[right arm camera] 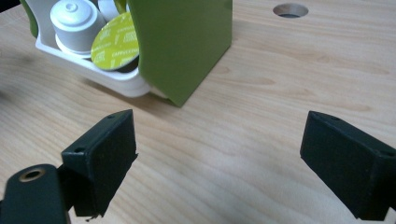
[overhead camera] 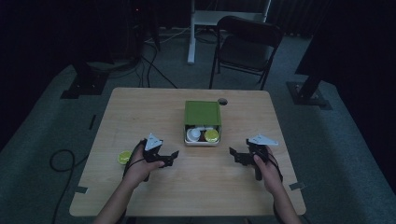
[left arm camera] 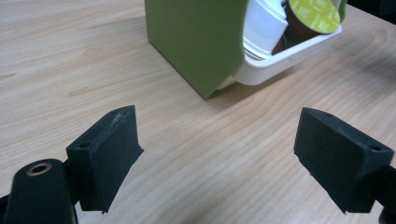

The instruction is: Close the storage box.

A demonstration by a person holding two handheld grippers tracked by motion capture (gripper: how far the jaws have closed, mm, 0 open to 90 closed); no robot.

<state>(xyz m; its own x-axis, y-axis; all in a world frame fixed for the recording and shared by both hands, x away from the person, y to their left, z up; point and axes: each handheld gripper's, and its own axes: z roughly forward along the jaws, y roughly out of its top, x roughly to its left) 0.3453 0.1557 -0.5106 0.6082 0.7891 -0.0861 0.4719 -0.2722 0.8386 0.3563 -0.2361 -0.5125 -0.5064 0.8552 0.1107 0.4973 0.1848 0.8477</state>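
L gripper [overhead camera: 173, 157]: jaws wide, empty, near box left side | R gripper [overhead camera: 233, 154]: jaws wide, empty, near box right side | green box [overhead camera: 202, 113]: table centre, btwn grippers, white tray [overhead camera: 201, 141] w/ capsules [overhead camera: 211, 135] slid partly out

Wooden desk [overhead camera: 140, 107], round cable hole [overhead camera: 222, 101] near far edge. Lone yellow-green capsule [overhead camera: 124, 157] by my left edge. Black folding chair [overhead camera: 247, 46] beyond desk; loose cable [overhead camera: 60, 161] on carpet.
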